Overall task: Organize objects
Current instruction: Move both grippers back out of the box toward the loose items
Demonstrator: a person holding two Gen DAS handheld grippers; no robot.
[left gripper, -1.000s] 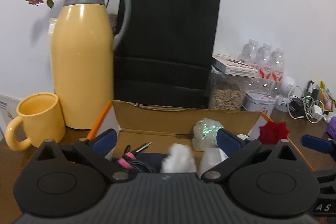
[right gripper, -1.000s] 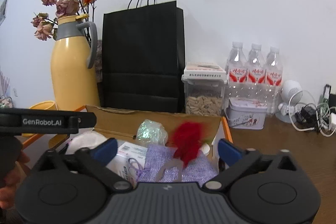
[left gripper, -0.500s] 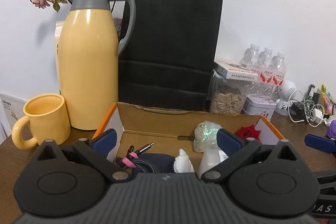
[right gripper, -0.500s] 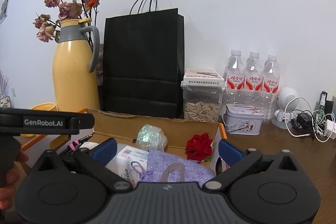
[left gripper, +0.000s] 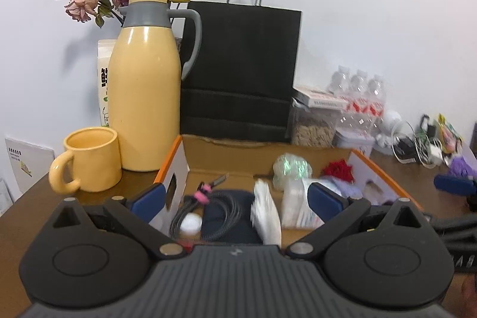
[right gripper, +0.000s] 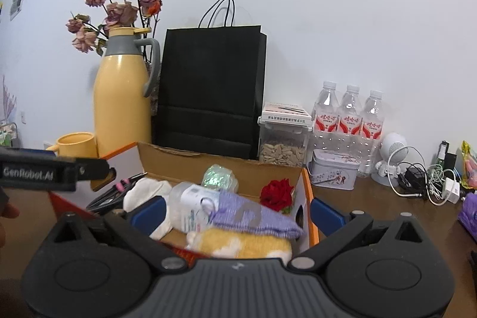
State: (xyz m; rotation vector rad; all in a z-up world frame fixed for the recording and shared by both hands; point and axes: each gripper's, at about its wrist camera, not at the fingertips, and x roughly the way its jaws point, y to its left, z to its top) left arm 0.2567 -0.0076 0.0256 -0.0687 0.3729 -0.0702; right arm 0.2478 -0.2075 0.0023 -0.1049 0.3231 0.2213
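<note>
Left hand-held gripper (left gripper: 237, 200) wide, right hand-held gripper (right gripper: 237, 212) wide; cardboard box (right gripper: 208, 161) holding red rose (right gripper: 275, 194), cable (left gripper: 208, 206), purple knit (right gripper: 253, 218)

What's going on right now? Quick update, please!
Both claws, left and right, open, holding nothing. Cardboard box packed: red rose, purple knit, cable. Nothing blocking.

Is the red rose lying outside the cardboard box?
No. The red rose lies inside the cardboard box, in its far right corner.
</note>
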